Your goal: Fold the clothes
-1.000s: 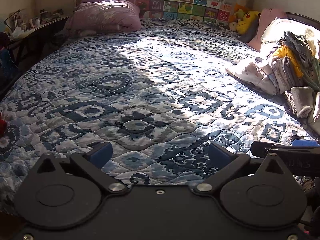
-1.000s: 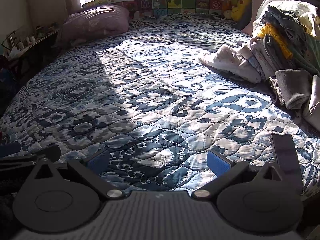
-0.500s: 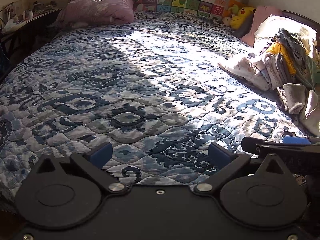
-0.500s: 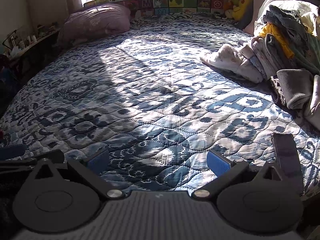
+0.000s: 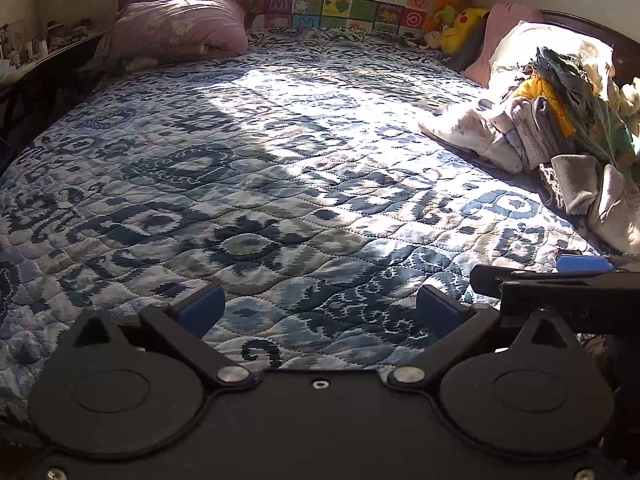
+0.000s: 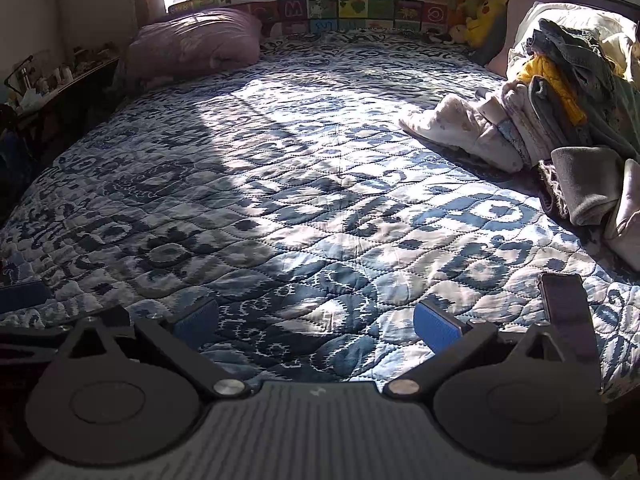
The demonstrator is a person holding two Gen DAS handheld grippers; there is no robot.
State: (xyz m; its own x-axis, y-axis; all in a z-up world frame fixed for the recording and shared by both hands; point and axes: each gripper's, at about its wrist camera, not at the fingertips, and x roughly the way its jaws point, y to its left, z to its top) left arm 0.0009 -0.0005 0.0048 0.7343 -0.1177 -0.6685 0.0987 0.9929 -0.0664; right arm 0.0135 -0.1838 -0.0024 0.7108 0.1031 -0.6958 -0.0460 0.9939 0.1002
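Since a second ago our left gripper (image 5: 320, 312) has panned right and our right gripper (image 6: 316, 322) barely moved; both have fingers spread apart, holding nothing, above the quilt (image 5: 256, 168). The clothes pile (image 6: 560, 120) sits unfolded and heaped at the bed's right edge, multicoloured.

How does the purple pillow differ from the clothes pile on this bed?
The purple pillow is one smooth item of one colour; the clothes pile is many crumpled garments, white, grey and yellow. The pillow lies at the far left by the window; the pile sits along the right edge. Both rest on the quilt, untouched by either gripper.
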